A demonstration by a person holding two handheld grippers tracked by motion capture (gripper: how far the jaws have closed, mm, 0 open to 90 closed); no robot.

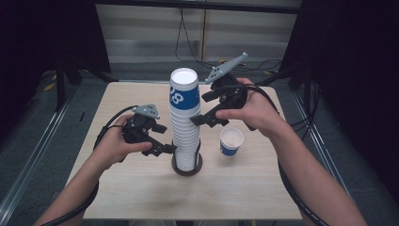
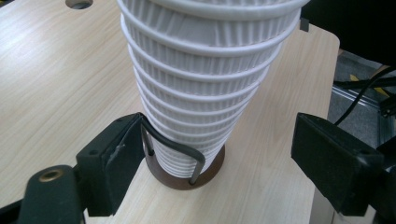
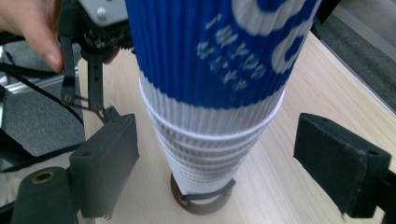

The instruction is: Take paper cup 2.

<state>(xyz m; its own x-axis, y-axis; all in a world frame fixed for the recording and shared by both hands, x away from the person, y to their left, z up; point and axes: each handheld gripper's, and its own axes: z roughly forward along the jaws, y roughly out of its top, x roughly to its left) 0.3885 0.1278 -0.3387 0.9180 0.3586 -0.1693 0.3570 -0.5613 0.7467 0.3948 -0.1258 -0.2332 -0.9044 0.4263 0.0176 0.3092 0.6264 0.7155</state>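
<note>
The left gripper (image 1: 170, 149) stands with its jaws wide, one on each side of the low end of the cup stack (image 1: 184, 125); in the left gripper view one pad sits just beside the stack's foot and the other is well clear, so nothing is pinched. The right gripper (image 1: 200, 117) is also open wide, higher up, and its jaws straddle the stack (image 3: 210, 107) near the lower edge of the top cup (image 1: 184, 92) without pressing on it. That top cup is blue with white lettering and a white rim, and from above its inside looks white and bare. Under it the stack is ribbed white cups nested one in another, narrowing toward the bottom. The stack stands upright in a round brown base (image 2: 212, 170) with a bent black wire (image 2: 180, 148) that hugs its lowest cups. The base rests near the middle of the table (image 1: 136, 193), toward the person's edge. To the right of the stack, apart from it, a single cup (image 1: 231, 141) of the same blue and white stands upright on the table, mouth up, and what shows of its inside is bare. It sits just below the right hand (image 1: 256, 110).
</note>
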